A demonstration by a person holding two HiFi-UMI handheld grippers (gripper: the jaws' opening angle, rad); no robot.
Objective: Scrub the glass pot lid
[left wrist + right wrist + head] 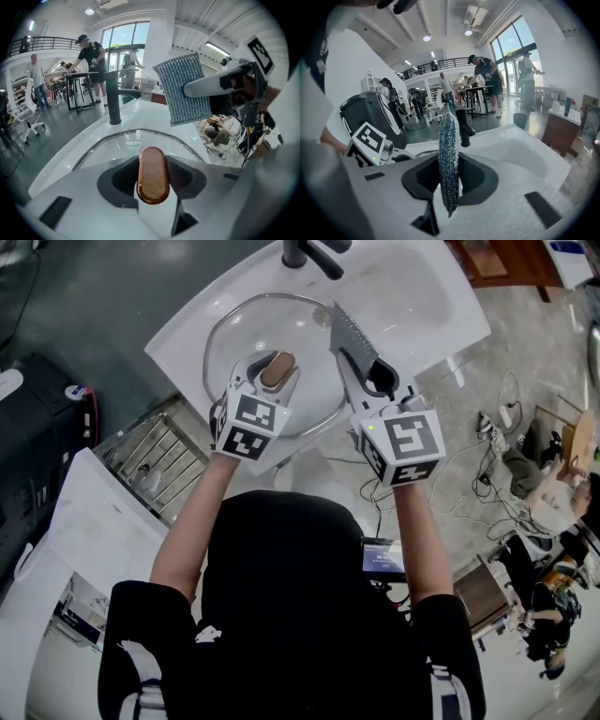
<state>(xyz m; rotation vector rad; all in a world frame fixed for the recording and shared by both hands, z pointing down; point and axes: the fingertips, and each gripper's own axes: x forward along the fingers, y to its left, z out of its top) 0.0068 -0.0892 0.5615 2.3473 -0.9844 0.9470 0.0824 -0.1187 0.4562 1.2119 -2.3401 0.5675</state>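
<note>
**Black short-sleeved top; two white hand-held grippers with marker cubes**

A black short-sleeved shirt [281, 587] is worn, with a small white mark near the left shoulder and white patches on both sleeves. The left gripper [278, 367] and the right gripper [364, 364] are built as smooth white moulded shells, and their jaws are lined with dark ribbed pads [123, 177]. Each is topped by a white cube printed with black square markers, as seen on the left cube [246, 426] and the right cube [405, 442]. A small green light [371, 427] is lit on the right cube.
</note>
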